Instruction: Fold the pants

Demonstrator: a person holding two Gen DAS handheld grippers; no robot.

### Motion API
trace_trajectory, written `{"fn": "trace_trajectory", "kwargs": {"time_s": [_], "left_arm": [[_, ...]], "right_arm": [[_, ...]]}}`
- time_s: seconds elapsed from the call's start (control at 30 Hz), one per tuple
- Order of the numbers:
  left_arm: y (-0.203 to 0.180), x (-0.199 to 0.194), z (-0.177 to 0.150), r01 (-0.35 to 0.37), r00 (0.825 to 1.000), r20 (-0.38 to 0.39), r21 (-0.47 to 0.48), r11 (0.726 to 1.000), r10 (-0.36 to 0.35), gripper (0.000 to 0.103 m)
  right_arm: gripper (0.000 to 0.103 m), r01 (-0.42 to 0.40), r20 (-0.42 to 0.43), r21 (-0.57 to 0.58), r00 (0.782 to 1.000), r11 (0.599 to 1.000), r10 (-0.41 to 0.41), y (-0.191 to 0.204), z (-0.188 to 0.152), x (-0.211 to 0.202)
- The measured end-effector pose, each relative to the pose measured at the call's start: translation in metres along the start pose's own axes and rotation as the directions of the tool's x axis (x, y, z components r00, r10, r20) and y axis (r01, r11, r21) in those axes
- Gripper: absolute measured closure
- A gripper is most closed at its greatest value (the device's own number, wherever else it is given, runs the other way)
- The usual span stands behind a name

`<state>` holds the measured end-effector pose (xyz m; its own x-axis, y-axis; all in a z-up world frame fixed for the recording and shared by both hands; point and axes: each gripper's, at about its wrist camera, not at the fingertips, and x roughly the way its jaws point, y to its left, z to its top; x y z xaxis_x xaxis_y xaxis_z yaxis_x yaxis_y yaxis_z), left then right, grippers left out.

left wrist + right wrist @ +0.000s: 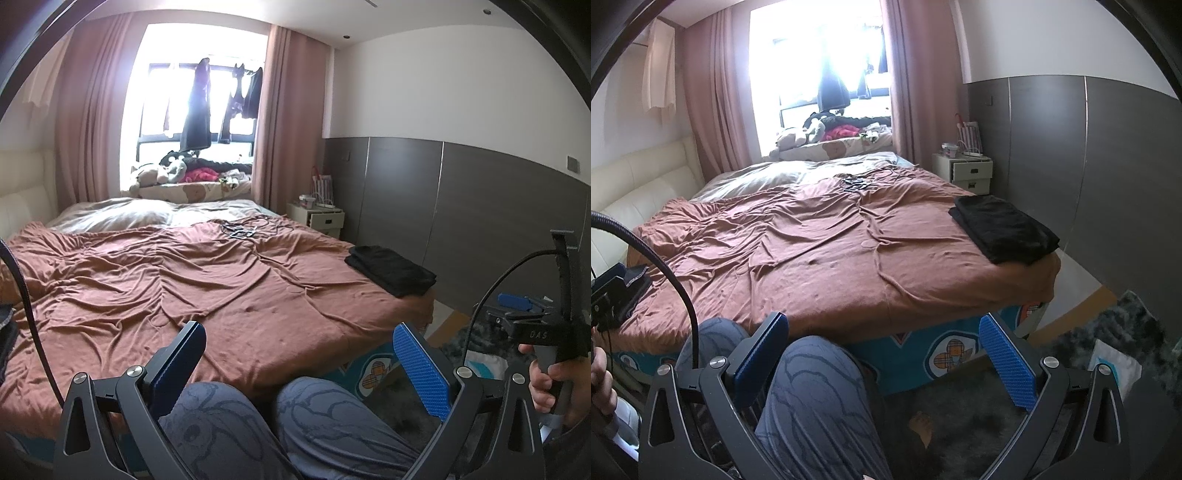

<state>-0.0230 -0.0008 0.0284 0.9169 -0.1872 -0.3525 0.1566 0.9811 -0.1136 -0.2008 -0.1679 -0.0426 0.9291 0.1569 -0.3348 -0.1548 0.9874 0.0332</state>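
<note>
Left wrist view: left claw (301, 360) spread, empty; its base cut off below. Folded black pants (391, 270) lie on the bed (192, 273) at its right corner. Right wrist view: right claw (884, 349) spread, empty; window (820, 74) glare obscures hanging clothes.

Black-framed tool (297, 363) with blue ribbed pads (421, 369), silver screws, black cable (665, 258), grey patterned trousers (812, 398)

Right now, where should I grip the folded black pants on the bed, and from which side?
Probably grip the folded black pants at the near end, by the bed corner. Come from the foot of the bed with the right gripper, open now: the stack lies flat, its layered edge facing left.
</note>
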Motion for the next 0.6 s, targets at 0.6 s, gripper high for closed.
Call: {"fn": "trace_trajectory", "kwargs": {"time_s": [0.6], "left_arm": [[-0.0046,-0.0084,0.0008,0.002,1.000,0.007,-0.003,1.000,-0.002,0.001]], "right_arm": [[0.000,-0.010,0.004,0.000,1.000,1.000,0.010,-0.0028,-0.0011,-0.0033]]}}
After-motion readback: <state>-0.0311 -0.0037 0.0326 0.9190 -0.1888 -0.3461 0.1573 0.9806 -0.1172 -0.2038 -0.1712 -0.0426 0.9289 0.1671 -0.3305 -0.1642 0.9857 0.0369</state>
